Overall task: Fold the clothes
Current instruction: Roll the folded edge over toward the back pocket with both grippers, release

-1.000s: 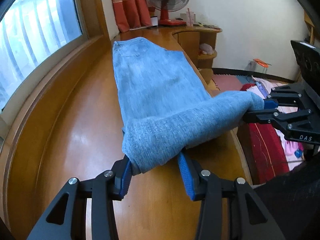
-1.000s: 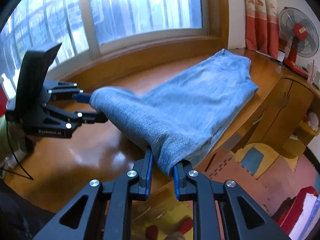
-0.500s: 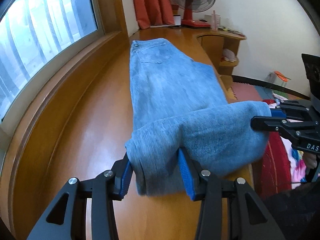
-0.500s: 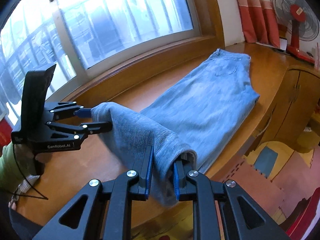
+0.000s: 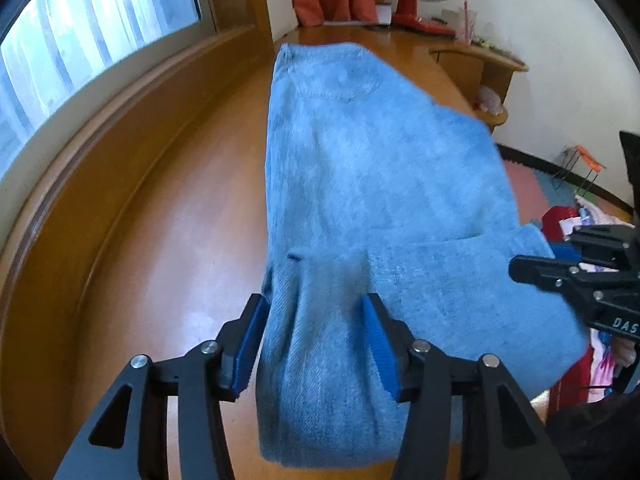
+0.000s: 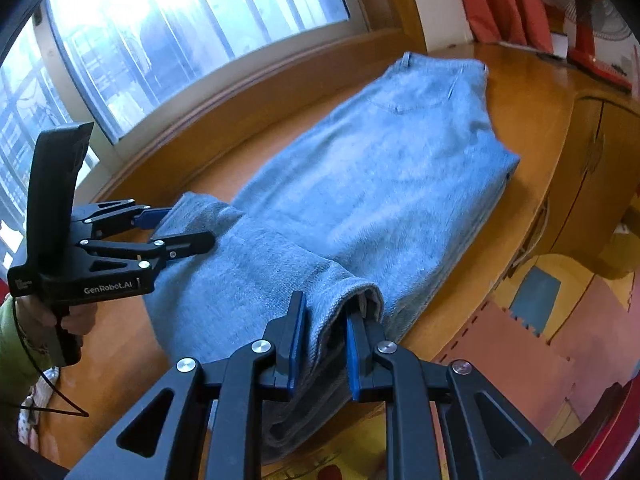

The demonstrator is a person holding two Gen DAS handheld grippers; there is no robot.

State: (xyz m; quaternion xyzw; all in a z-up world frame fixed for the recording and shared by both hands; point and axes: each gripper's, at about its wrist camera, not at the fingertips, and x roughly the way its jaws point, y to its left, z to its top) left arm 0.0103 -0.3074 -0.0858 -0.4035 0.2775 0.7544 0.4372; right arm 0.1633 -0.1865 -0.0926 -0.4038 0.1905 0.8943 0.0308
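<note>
Pointing steeply downward over the wooden table (image 5: 168, 240), the left tool (image 5: 316, 344) straddled the near left corner of a folded-over layer of light blue jeans (image 5: 360, 184); its jaws had just been opening, the blue pads (image 5: 250, 344) stood apart with denim bunched between them, and whether they still pressed the cloth could not be told. The right tool (image 6: 320, 344) pointed down at a shallower angle, its narrow-set pads clamped on the layered hem at the near right corner of the same fold. In the right wrist view the left tool (image 6: 176, 226) appeared at 9 o'clock, held by a hand (image 6: 70, 318) in a green sleeve (image 6: 16, 344); in the left wrist view the right tool (image 5: 560, 264) appeared at 3 o'clock, at the fold's far corner.

The jeans (image 6: 380, 184) lay flat on the table, lengthwise away from the cameras, the waistband and a back pocket (image 5: 336, 80) toward 12 o'clock. The leg ends were doubled back over the garment, forming a rounded fold at 6 o'clock, between the two tools. Part of the cloth hung past the table's right edge. The denim looked pale, evenly faded and slightly blurred.
</note>
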